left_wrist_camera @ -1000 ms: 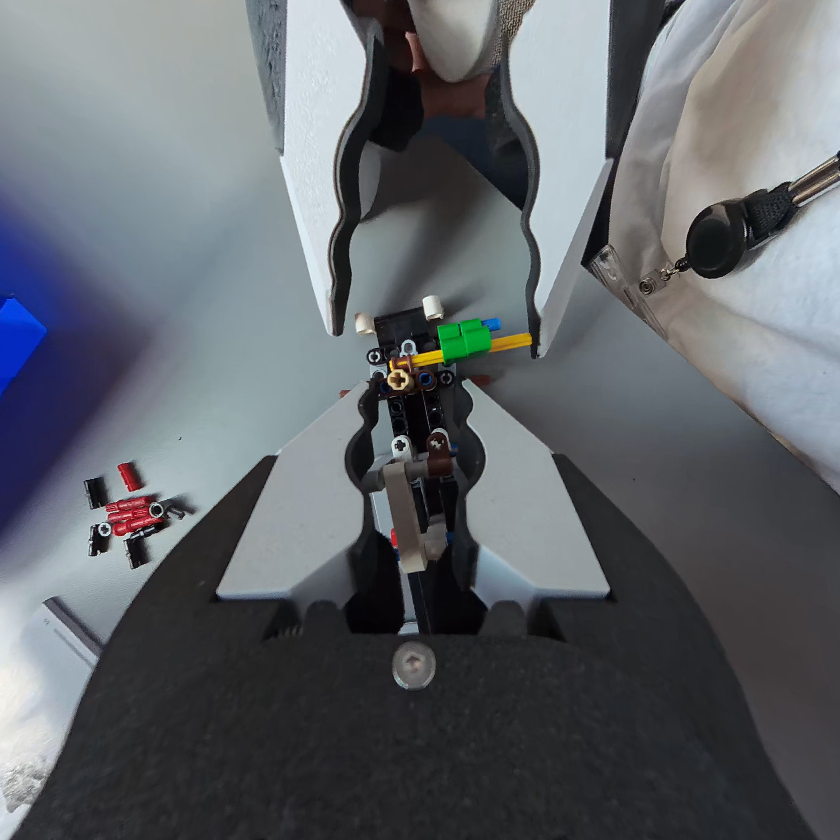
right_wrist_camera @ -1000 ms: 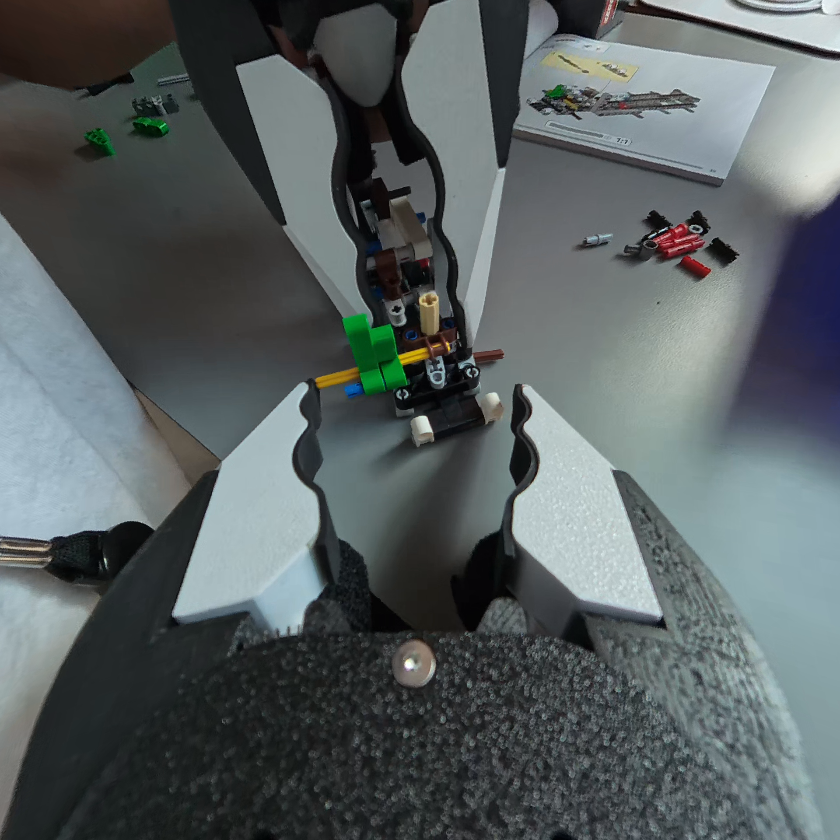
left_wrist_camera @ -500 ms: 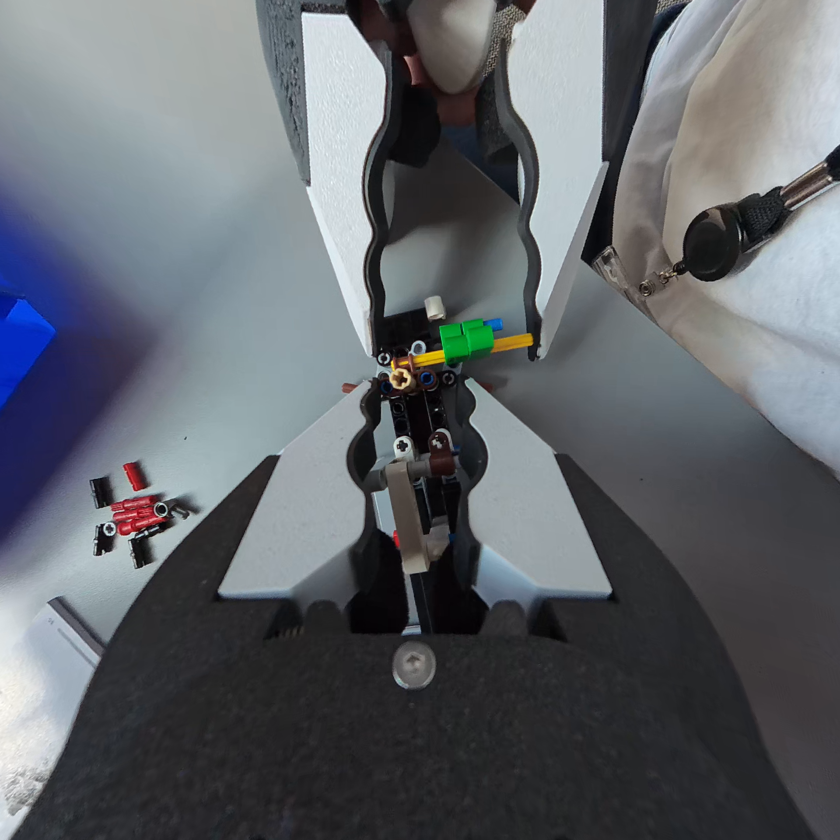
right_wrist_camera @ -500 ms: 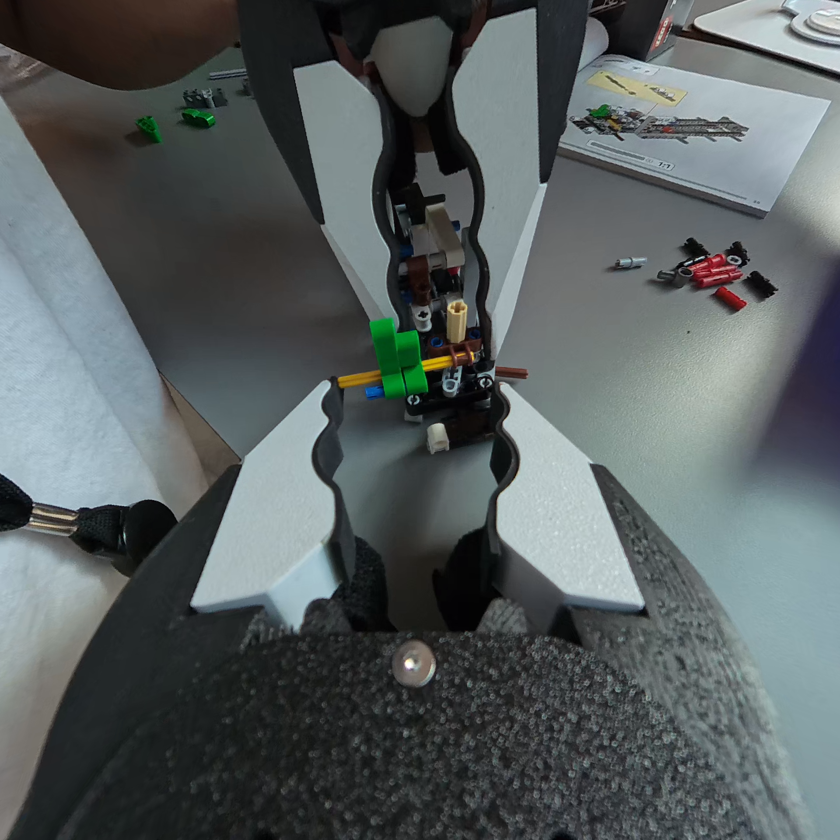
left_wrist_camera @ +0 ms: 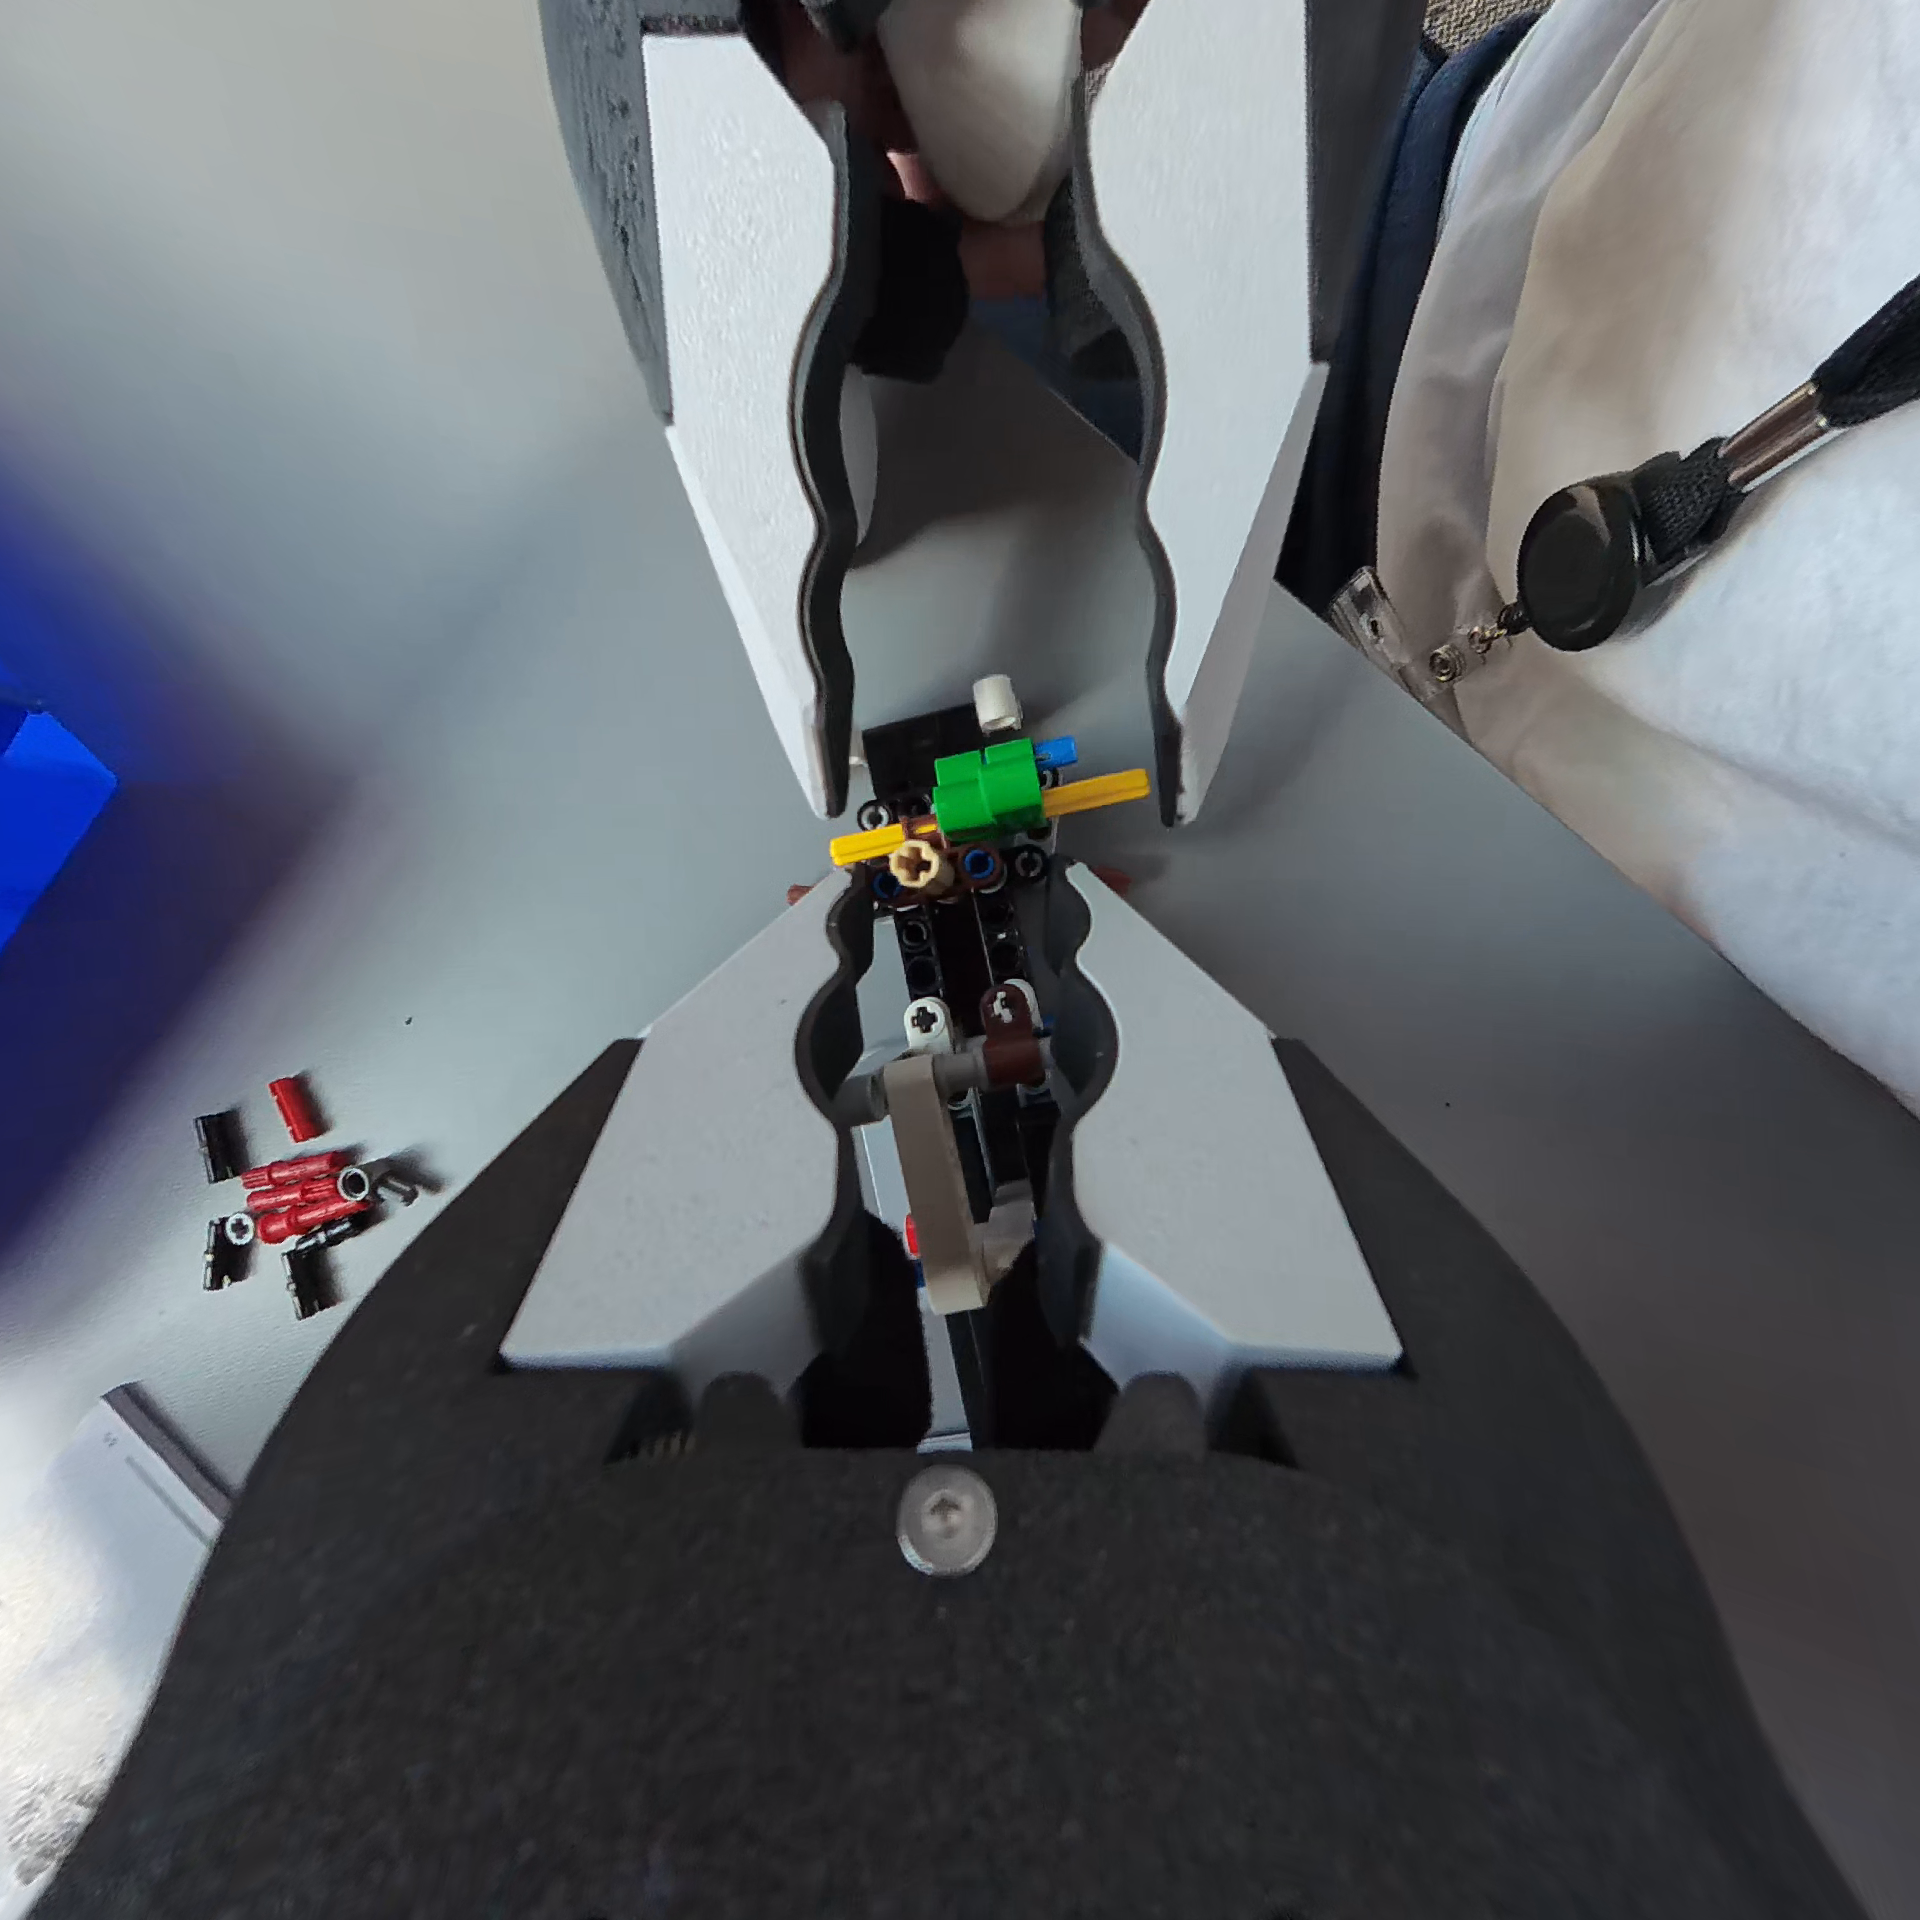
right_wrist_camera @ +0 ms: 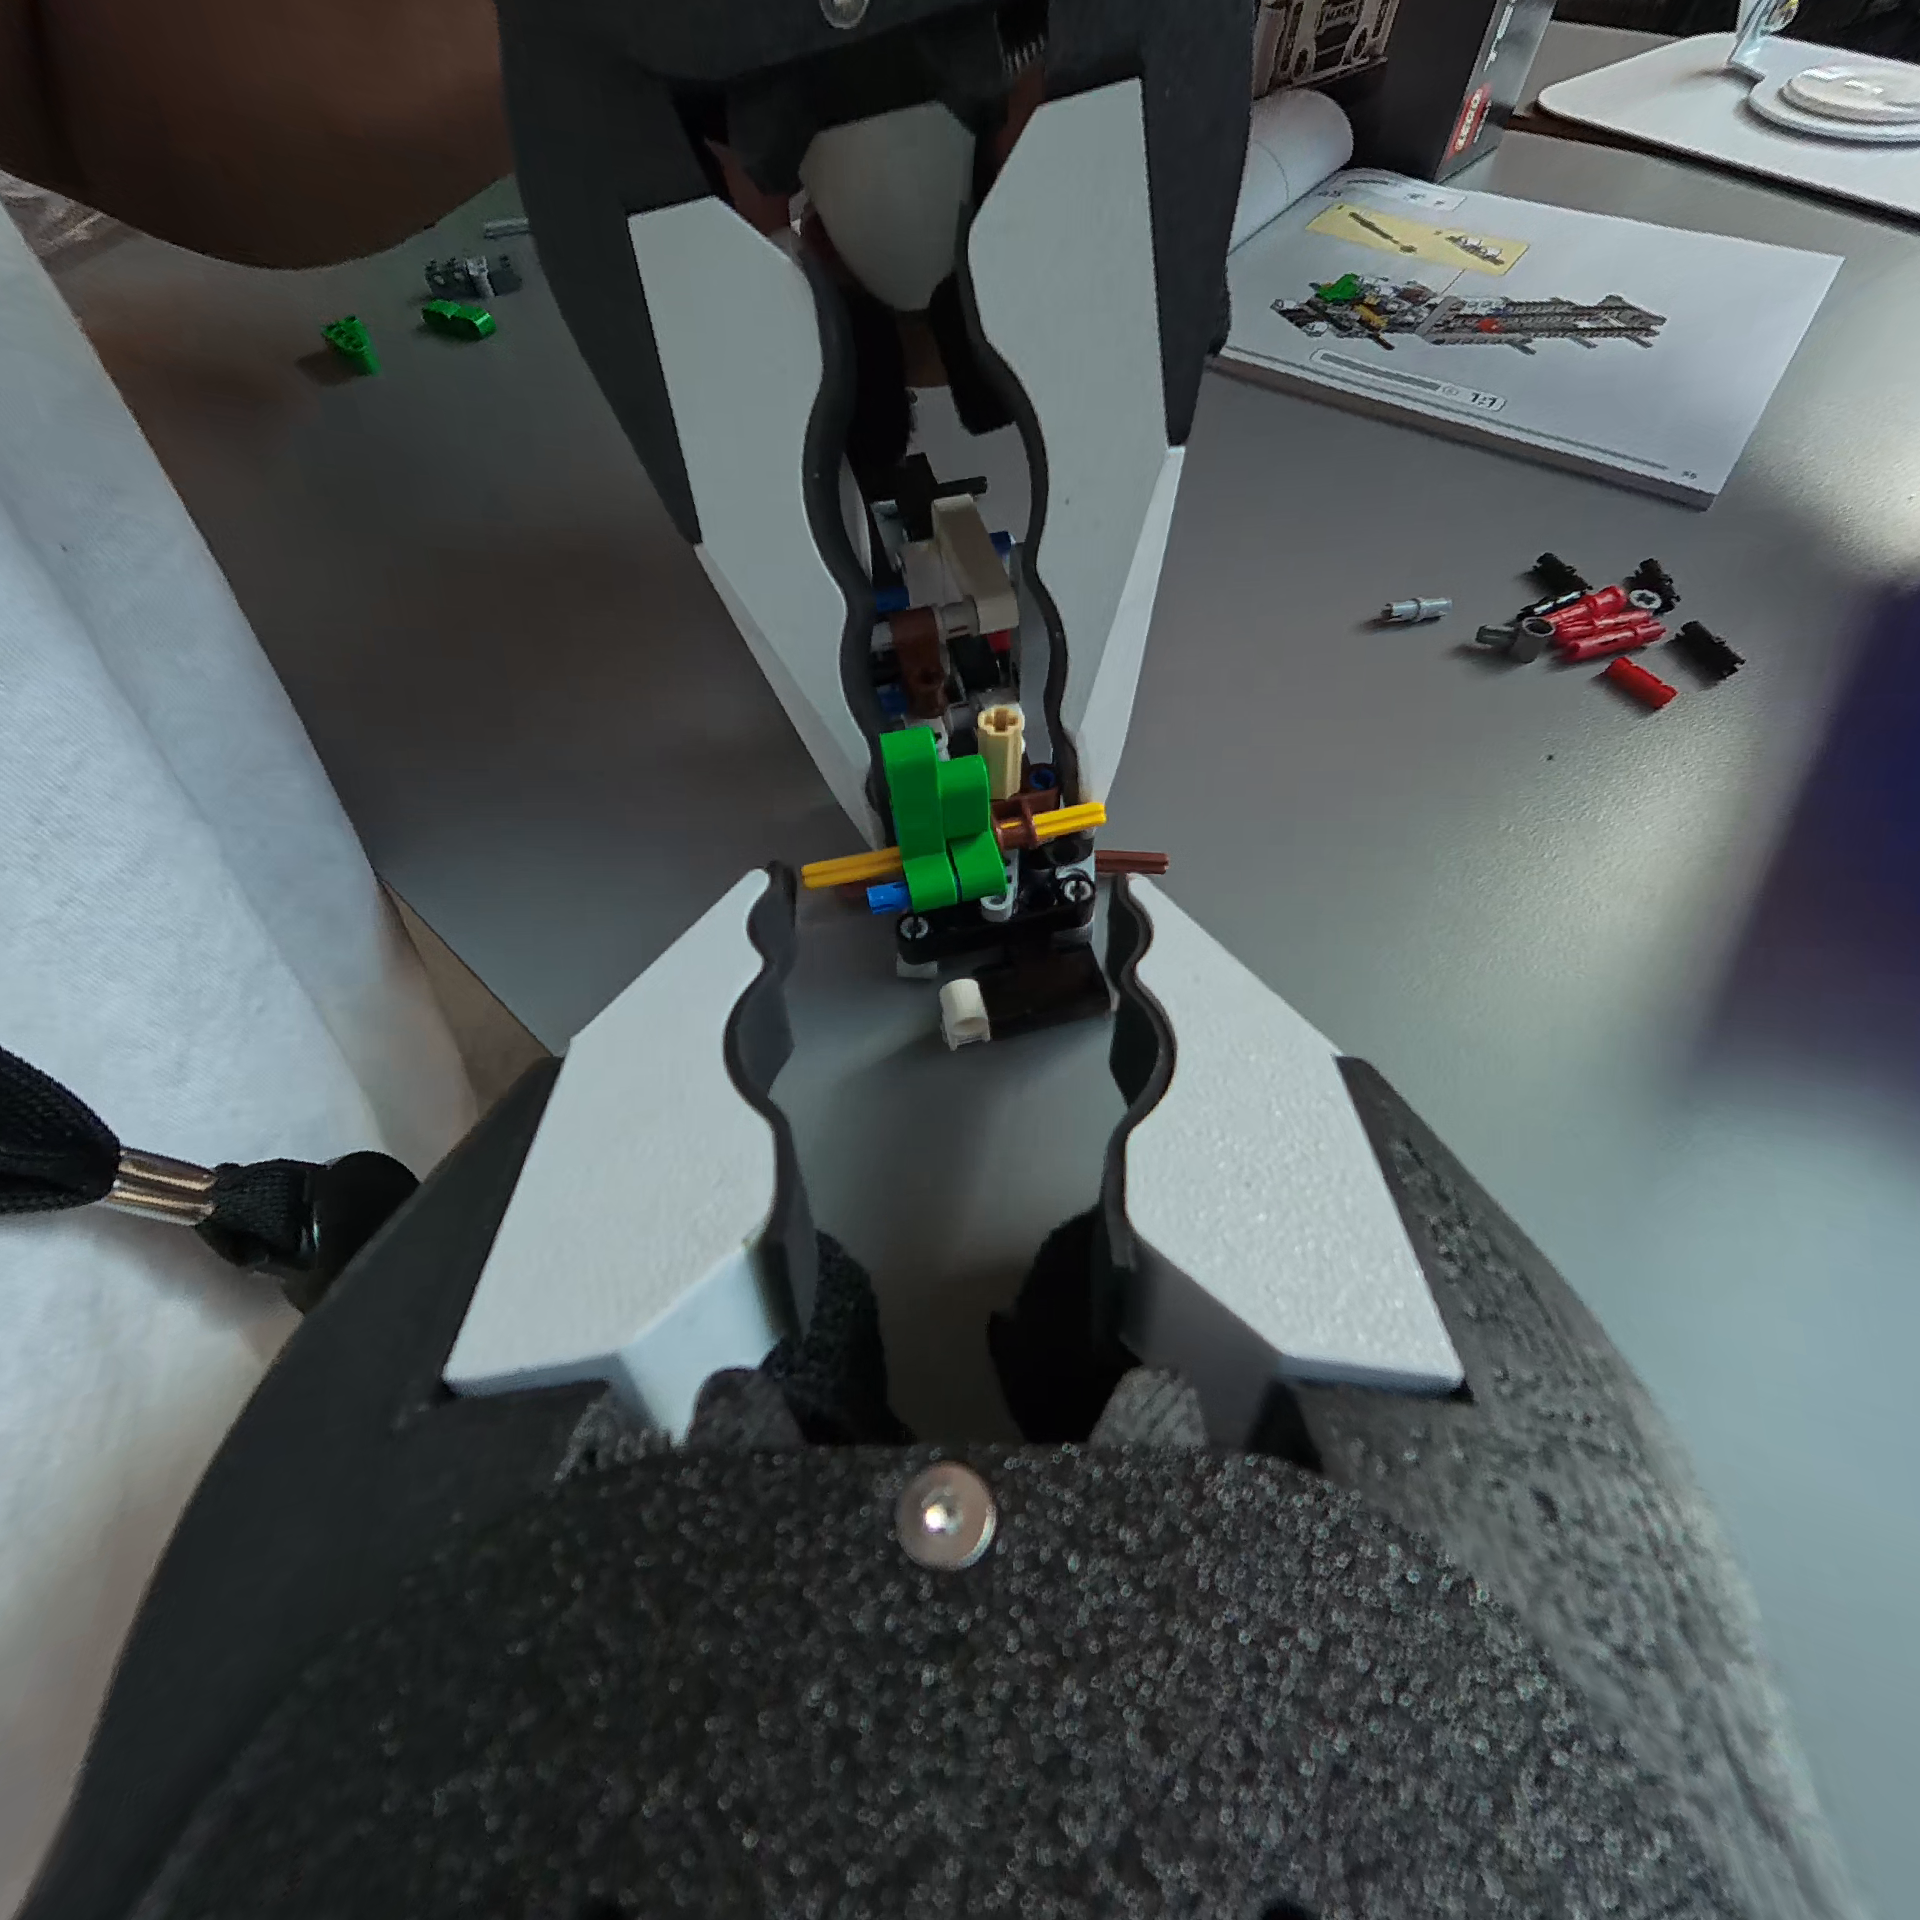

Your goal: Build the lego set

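Note:
My left gripper [left_wrist_camera: 956,883] is shut on a small lego model [left_wrist_camera: 940,966] of black beams with brown, tan and grey parts. It holds the model by its sides on the grey table. A yellow axle [left_wrist_camera: 1091,790] with a green piece [left_wrist_camera: 982,795] crosses the model's front end. My right gripper [right_wrist_camera: 945,894] faces it. Its jaws are half closed around that front end [right_wrist_camera: 997,914], one finger against the end of the yellow axle [right_wrist_camera: 842,868], the other against the black frame. A white pin [right_wrist_camera: 961,1013] sticks out below.
Loose red and black pins [right_wrist_camera: 1600,629] and a grey pin [right_wrist_camera: 1415,610] lie to the right, and show in the left wrist view [left_wrist_camera: 291,1195]. An open instruction booklet [right_wrist_camera: 1507,332] lies behind them. Green pieces [right_wrist_camera: 457,320] lie far left. A person in white with a badge reel [left_wrist_camera: 1579,582] is close.
My right gripper moved in and narrowed around the model's front. The yellow axle with the green piece slid sideways through the model. My left gripper kept its hold.

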`<state>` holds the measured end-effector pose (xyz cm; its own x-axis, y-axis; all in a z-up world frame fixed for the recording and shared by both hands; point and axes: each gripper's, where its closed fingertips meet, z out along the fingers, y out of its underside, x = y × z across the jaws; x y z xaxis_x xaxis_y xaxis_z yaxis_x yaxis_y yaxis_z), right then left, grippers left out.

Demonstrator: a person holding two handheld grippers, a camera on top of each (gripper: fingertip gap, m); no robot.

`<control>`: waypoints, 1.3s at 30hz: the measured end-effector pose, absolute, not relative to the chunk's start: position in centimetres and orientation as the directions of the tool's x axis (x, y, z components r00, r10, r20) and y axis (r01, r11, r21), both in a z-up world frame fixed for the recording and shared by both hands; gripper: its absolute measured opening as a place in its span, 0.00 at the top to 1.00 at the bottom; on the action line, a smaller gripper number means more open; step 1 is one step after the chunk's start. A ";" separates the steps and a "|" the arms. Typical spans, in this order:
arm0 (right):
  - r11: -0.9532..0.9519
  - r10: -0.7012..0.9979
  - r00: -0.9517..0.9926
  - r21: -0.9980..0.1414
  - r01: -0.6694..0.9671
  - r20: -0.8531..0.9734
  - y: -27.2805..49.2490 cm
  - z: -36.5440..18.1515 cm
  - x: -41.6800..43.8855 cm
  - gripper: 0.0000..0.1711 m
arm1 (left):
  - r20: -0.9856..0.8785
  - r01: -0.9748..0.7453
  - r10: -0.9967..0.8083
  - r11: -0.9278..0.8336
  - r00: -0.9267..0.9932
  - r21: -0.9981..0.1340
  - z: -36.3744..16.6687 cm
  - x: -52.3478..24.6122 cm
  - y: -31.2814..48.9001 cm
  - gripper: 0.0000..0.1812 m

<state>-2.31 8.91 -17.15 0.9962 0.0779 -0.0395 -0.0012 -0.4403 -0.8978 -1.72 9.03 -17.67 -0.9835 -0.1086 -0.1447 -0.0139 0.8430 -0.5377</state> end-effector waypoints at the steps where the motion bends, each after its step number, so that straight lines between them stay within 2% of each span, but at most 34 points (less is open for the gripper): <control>1: -0.427 0.079 0.996 -0.904 -0.009 -0.047 8.8 -17.0 -2.4 0.67 | -0.145 -0.013 -0.108 0.844 -0.984 -0.537 -17.7 -1.7 9.0 0.83; 5: -0.319 0.116 0.992 -0.948 -0.013 -0.053 8.4 -15.5 -3.4 0.73 | -0.144 -0.013 -0.106 0.844 -0.984 -0.536 -17.7 -1.8 9.0 0.83; 8: -0.369 0.117 0.993 -0.929 0.038 -0.006 8.3 -16.2 -3.1 0.73 | -0.139 -0.001 -0.089 0.845 -0.986 -0.535 -17.7 -2.0 9.1 0.83; 15: -0.455 0.250 0.968 -0.883 0.114 -0.004 8.2 -17.1 -2.9 0.76 | -0.121 -0.015 -0.094 0.844 -0.988 -0.536 -17.7 -2.0 9.1 0.83; 19: -0.438 0.234 0.972 -0.891 0.119 0.015 8.2 -17.1 -2.7 0.86 | -0.128 -0.033 -0.121 0.842 -0.984 -0.539 -17.7 -2.0 9.0 0.83; 29: -0.413 0.227 0.972 -0.898 0.152 0.061 8.4 -16.8 -3.0 0.87 | -0.132 -0.062 -0.148 0.861 -0.980 -0.505 -17.7 -2.1 8.8 0.83; 39: -0.404 0.273 0.962 -0.905 0.133 0.019 7.9 -16.9 -3.2 0.87 | -0.134 -0.111 -0.212 0.841 -0.968 -0.529 -17.7 -2.3 8.4 0.83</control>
